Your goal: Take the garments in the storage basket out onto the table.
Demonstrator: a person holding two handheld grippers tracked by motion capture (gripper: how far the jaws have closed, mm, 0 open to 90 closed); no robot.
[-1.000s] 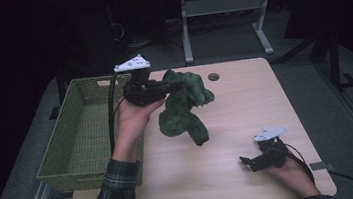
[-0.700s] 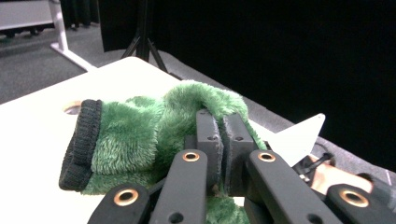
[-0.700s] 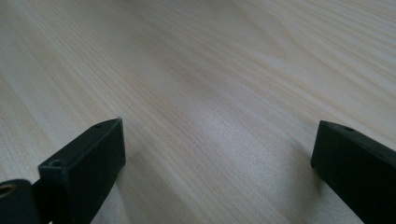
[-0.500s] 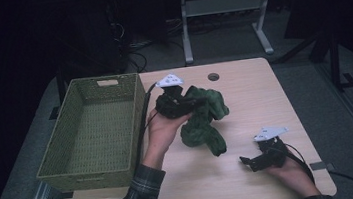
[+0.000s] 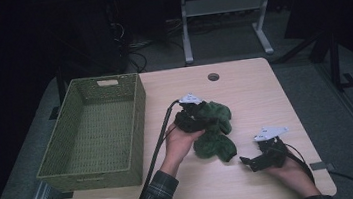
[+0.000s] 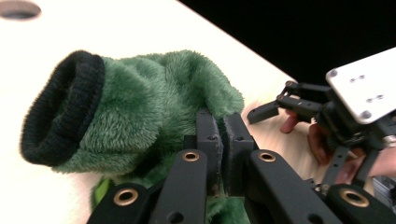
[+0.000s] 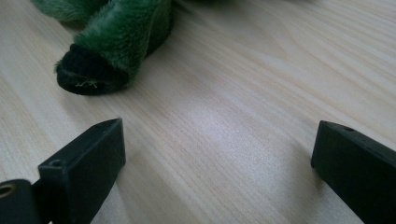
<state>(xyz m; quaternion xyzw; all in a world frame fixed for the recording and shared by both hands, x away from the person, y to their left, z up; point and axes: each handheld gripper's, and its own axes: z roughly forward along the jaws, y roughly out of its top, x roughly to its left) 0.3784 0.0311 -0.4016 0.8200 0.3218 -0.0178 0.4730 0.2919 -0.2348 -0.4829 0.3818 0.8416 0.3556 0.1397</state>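
Since the earlier frame, the left hand-held gripper (image 5: pixel 198 118) has carried the green fleece garment (image 5: pixel 214 133) down from beside the basket (image 5: pixel 136 116) onto the surface (image 5: pixel 253 83) at centre. Near right, the right hand-held gripper (image 5: pixel 248 161) rests with jaws spread, empty, placed for a second grasp. Left jaws clamp the fleece, controlling it. Far left, the basket stands empty; nothing obstructs.
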